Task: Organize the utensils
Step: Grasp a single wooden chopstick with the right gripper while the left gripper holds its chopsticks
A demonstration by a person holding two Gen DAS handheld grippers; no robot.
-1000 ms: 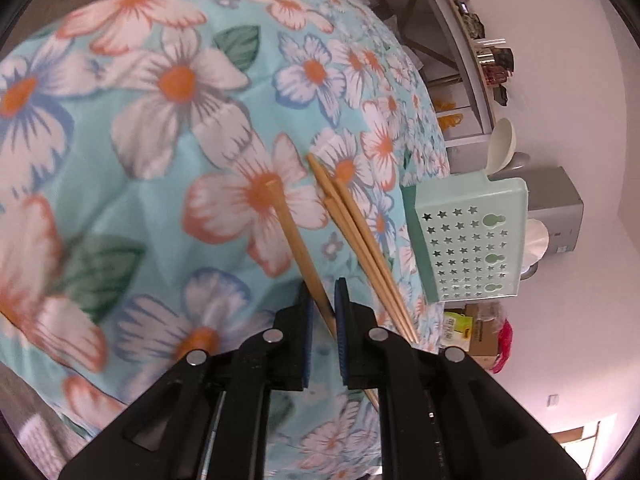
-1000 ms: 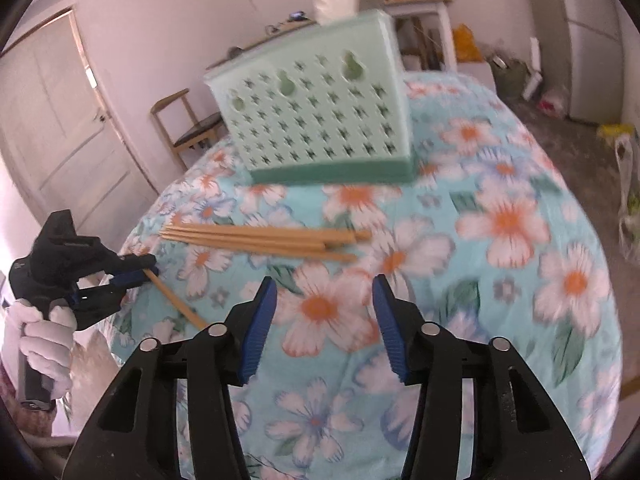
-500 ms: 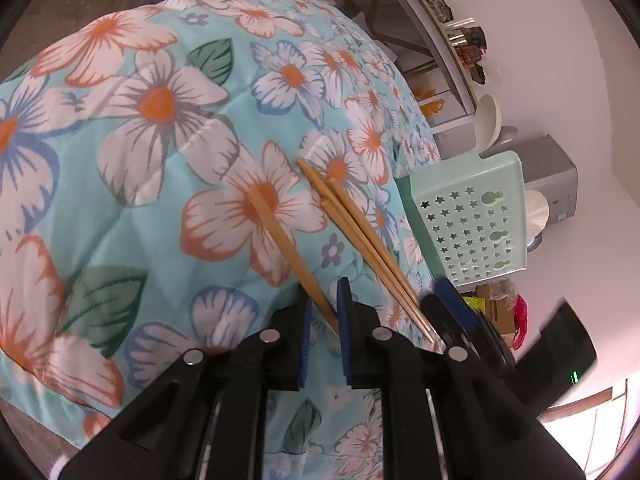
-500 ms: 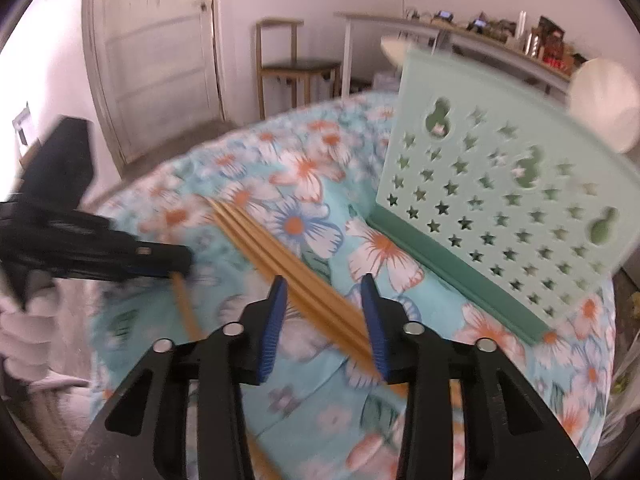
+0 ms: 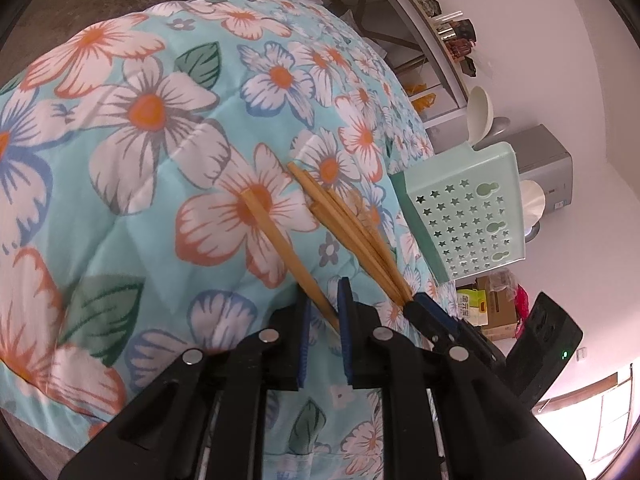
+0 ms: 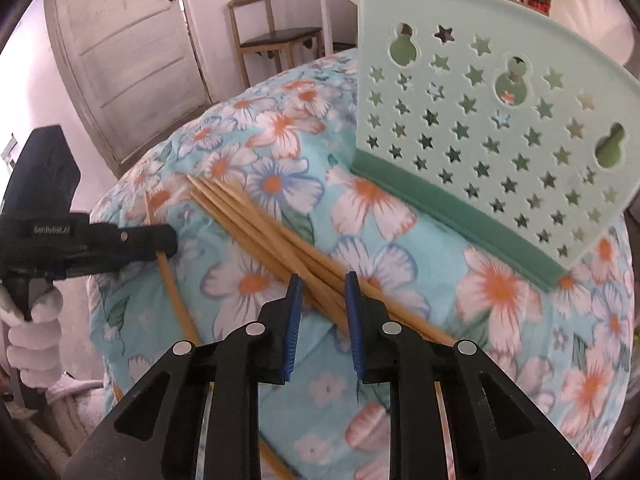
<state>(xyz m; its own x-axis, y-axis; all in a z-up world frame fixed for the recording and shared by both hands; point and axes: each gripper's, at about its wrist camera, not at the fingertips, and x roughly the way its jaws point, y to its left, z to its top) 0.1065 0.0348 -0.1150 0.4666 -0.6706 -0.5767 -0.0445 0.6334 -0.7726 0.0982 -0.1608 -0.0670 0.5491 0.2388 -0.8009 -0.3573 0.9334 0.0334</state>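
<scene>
Chopsticks gathered at both ends on the quilted surface, right jaws newly arrived.

Quilted floral surface (image 6: 500, 292) domes and falls away at the near edge under both tools, so little flat room lies behind the grippers; open cloth stretches beyond the stick tips. The mint perforated utensil holder (image 6: 500, 120) stands just beside the bundle of chopsticks (image 6: 272, 236), a short lift away by my judgement. The right gripper (image 6: 322, 304), a second ago back over bare cloth with jaws wide, now straddles the bundle's near end, and its jaws have just been closing, narrow around the sticks, though I cannot tell if the pads press yet. The left gripper (image 5: 322, 312) has stayed put, jaws narrow and clamped on a single chopstick (image 5: 276, 236) lying apart from the bundle.
</scene>
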